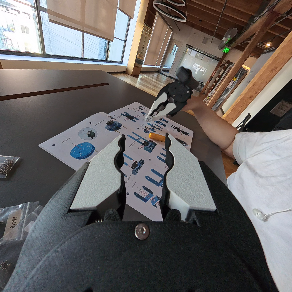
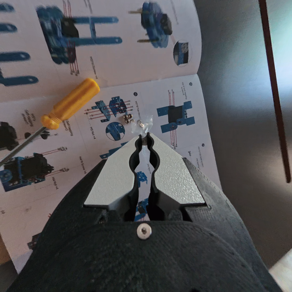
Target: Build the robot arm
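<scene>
Up front, right gripper (image 2: pixel 144 135) jaws pinching small clear bag (image 2: pixel 143 124); left gripper (image 1: pixel 144 137) jaws spread, empty.

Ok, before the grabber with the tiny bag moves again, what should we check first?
1. Right gripper pinching the small clear bag: ok, fingertips shut on its edge.
2. Bag lifted above the open manual: ok, as the left wrist view shows.
3. Loose nuts lying on the page: ok, beside the bag.
4. Yellow screwdriver clear of the bag: ok.
5. Left gripper empty: ok, open.
6. What remains inside the bag: cannot tell.
</scene>
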`<action>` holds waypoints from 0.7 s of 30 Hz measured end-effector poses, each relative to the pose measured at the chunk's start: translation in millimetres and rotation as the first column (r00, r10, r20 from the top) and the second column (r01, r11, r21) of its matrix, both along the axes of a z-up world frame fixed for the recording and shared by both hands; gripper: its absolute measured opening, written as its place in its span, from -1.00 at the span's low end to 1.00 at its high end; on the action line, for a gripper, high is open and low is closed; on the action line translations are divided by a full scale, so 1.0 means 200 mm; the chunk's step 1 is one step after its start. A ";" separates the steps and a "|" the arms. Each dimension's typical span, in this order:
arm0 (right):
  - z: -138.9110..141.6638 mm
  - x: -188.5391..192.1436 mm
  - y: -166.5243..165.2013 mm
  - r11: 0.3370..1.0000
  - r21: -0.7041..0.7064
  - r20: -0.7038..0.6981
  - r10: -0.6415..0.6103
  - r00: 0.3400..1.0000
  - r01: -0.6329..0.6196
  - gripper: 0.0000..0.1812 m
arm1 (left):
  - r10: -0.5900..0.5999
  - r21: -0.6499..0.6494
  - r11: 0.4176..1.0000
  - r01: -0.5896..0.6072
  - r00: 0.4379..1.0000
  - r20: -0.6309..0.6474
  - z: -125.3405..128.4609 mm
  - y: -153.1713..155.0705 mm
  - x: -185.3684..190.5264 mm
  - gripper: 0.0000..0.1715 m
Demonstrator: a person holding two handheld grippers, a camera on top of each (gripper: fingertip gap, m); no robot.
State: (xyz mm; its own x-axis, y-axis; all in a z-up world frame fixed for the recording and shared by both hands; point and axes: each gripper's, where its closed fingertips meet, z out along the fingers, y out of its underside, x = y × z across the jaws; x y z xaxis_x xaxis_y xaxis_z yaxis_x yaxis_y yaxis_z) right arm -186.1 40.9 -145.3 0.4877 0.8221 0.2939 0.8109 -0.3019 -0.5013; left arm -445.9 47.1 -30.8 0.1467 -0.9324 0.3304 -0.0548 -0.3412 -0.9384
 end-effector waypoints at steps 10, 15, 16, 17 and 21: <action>0.19 -0.18 -0.01 0.999 -0.039 -0.520 -0.012 0.854 -0.010 -0.95 | -0.064 -0.014 0.998 0.063 0.996 -0.058 -0.08 -0.07 0.07 -0.44; 0.27 -0.42 -0.04 0.995 -0.081 -0.646 -0.004 0.764 -0.063 -0.95 | -0.107 -0.016 0.994 0.106 0.991 -0.085 -0.11 -0.14 0.13 -0.44; 0.29 -0.46 -0.03 0.996 -0.081 -0.668 -0.019 0.744 -0.047 -0.96 | -0.106 -0.010 0.994 0.105 0.989 -0.101 -0.13 -0.15 0.14 -0.44; 0.32 -0.51 -0.02 0.997 -0.074 -0.689 -0.031 0.724 -0.028 -0.96 | -0.100 -0.001 0.995 0.101 0.988 -0.116 -0.14 -0.16 0.16 -0.44; 0.43 -0.71 0.01 0.996 -0.019 -0.715 -0.071 0.695 0.082 -0.96 | -0.072 -0.005 0.997 0.071 0.992 -0.106 -0.16 -0.17 0.23 -0.56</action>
